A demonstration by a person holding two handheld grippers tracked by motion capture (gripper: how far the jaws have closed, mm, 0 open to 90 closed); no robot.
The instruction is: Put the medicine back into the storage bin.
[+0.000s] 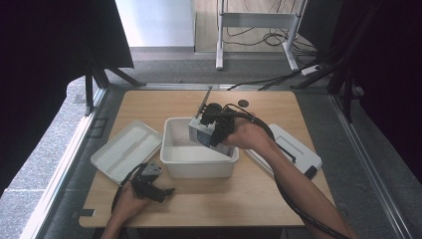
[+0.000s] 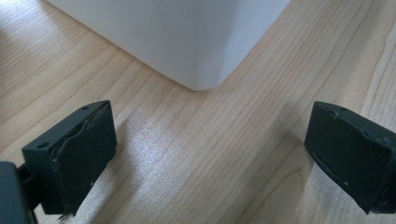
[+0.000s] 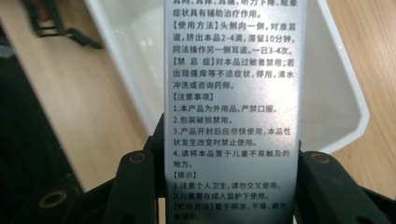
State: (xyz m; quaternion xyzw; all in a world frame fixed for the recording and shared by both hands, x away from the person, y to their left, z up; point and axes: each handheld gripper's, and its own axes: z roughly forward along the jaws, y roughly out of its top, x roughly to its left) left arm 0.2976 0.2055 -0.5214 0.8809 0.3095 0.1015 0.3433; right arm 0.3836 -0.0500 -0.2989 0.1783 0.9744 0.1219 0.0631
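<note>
At the centre of the high view a white plastic bin (image 1: 199, 149) sits on the wooden tabletop (image 1: 259, 194); the right gripper (image 1: 211, 130) hangs over the bin's upper right corner, pinching a silver carton (image 1: 201, 132) tilted above the bin's interior; in the right gripper view that carton (image 3: 231, 112) runs up the middle of the frame, its face covered in printed Chinese text, with a black jaw pressed against each long side at the bottom of the frame and the white bin (image 3: 336, 107) open behind it; in the same view the left gripper (image 3: 65, 25) shows as a dark shape at the upper left, lying on the wood.

In the high view the left gripper (image 1: 169, 190) rests at the lower left of the tabletop, just below the bin's lower left corner, held by a hand (image 1: 127, 201); in the left gripper view its jaws stand spread wide, one at each lower corner of the frame, nothing between them but bare wood, and a rounded corner of the bin (image 2: 196, 46) fills the upper middle.

A white lid (image 1: 127, 149) lies at the left of the bin, near it; a closed white case (image 1: 293, 149) with a dark handle lies at the right, partly behind the right forearm.
</note>
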